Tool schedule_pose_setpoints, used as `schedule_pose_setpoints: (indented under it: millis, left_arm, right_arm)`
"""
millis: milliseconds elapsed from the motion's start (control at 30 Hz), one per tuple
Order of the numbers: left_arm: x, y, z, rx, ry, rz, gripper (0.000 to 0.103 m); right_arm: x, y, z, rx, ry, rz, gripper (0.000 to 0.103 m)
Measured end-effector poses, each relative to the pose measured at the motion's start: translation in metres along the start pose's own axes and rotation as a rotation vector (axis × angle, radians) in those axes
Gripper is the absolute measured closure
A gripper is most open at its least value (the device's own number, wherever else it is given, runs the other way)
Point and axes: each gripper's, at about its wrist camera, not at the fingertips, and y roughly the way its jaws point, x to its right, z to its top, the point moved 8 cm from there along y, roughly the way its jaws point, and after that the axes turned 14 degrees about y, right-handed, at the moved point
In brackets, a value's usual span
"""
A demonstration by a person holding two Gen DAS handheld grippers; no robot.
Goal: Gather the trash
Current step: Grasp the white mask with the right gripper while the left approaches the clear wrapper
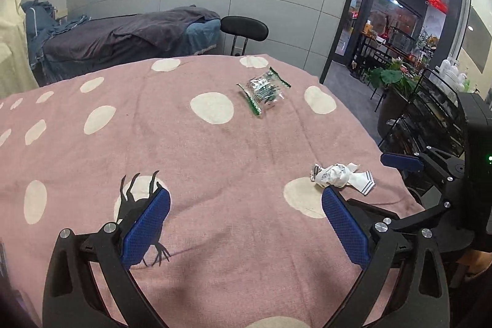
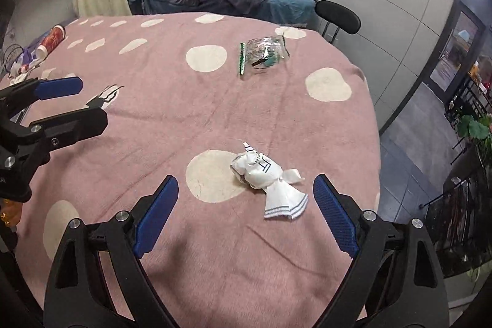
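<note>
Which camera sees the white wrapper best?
The right wrist view. There the white wrapper lies whole and close between the open right gripper's fingers, on the pink cloth. In the left wrist view the wrapper is smaller, off to the right, just beyond one finger of the left gripper.

The left gripper [image 1: 246,217] hangs over a pink spotted cloth [image 1: 200,149], jaws wide apart with nothing between them. A white wrapper [image 1: 338,175] lies just past its right finger, at about 1 o'clock. A clear wrapper [image 1: 265,91] with green edges lies farther off at 12 o'clock. The right gripper [image 1: 430,171] enters at 3 o'clock. A black chair [image 1: 244,28] stands beyond the cloth.
</note>
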Motion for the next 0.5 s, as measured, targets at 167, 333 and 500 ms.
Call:
schedule_pose_setpoints:
  millis: [167,333,500]
  left_arm:
    - [-0.009,0.007,0.0,-0.011,-0.013,-0.012,0.006]
    - [-0.014,0.016,0.003,-0.03,-0.009,-0.015,0.006]
    - [-0.016,0.024,0.005,-0.044,-0.005,-0.024,0.006]
  right_arm:
    - [-0.004,0.033,0.013,-0.058,-0.057,-0.032,0.019]
    - [-0.001,0.061,0.009,-0.135,-0.114,-0.08,0.032]
    - [0.009,0.075,0.005,-0.197,-0.103,-0.11,0.059]
